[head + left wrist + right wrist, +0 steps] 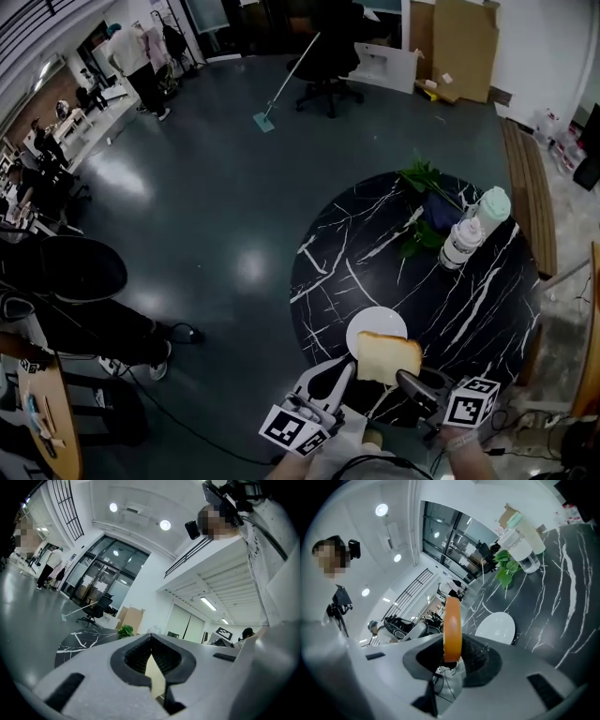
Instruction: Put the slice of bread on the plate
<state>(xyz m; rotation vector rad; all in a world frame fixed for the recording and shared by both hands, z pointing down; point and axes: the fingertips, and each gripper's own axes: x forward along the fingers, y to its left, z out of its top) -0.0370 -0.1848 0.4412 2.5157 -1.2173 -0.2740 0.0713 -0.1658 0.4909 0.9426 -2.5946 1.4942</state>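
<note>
Over white plate, right gripper clamps bread slice at lower edge. Slice likely light, soft, crushable: gentle hold near crust. Left gripper closed, empty.

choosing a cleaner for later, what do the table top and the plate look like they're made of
Table top: polished black stone or a marble-look laminate, going by the white veins and soft sheen. Plate: probably glazed ceramic, possibly melamine; it looks plain white and smooth.
</note>
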